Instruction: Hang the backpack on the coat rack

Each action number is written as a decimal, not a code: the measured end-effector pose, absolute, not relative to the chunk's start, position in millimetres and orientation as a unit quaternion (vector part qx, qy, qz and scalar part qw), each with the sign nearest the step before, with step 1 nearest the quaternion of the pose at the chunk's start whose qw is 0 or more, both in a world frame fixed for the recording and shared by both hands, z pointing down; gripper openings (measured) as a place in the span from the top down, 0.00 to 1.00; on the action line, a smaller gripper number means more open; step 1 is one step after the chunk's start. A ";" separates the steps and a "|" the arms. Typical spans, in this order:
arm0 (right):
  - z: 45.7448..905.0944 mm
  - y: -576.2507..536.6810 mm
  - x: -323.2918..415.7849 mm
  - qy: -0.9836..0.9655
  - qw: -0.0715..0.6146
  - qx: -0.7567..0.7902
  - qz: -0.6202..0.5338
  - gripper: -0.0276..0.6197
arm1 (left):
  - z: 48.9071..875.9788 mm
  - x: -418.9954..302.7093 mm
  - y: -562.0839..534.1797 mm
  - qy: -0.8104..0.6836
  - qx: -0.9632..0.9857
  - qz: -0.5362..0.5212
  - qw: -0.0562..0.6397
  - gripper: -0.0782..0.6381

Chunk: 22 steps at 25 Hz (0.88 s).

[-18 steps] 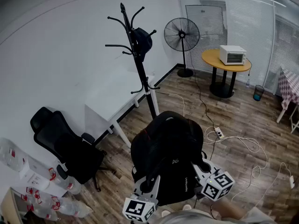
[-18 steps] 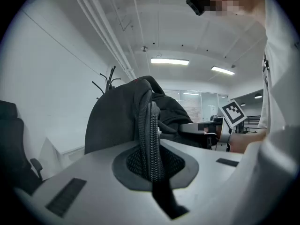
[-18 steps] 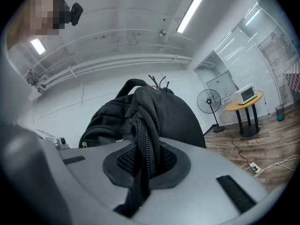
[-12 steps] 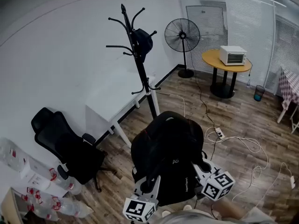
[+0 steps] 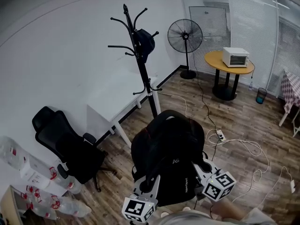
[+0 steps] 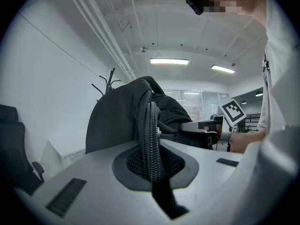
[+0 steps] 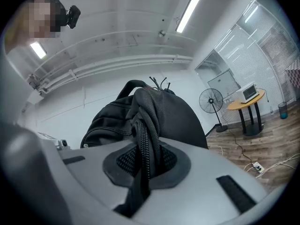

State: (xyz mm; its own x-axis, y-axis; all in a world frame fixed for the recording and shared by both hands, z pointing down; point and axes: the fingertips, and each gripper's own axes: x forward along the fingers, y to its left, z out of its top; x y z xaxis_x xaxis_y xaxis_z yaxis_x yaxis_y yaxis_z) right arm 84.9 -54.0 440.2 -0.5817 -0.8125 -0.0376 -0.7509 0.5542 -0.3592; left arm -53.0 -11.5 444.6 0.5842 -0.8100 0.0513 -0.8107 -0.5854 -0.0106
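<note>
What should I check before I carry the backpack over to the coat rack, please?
1. Grip of the left claw on the backpack: ok, shut on it.
2. Grip of the right claw: ok, shut on it.
3. The top handle stands free: ok.
4. A bare hook on the coat rack: ok; a dark item hangs on another.
5. No cables on the floor just ahead: cannot tell, the backpack hides it.
</note>
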 end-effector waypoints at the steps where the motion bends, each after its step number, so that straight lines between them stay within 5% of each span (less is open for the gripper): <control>1: 439.1 -54.9 85.8 0.877 0.101 -0.444 -0.153 0.91 | 443.3 -52.1 -12.0 -0.457 0.889 0.025 0.005 0.87; 22: 389.7 -100.2 92.4 0.906 0.088 -0.395 -0.124 0.91 | 401.2 -45.9 -51.8 -0.519 0.854 0.020 -0.014 0.87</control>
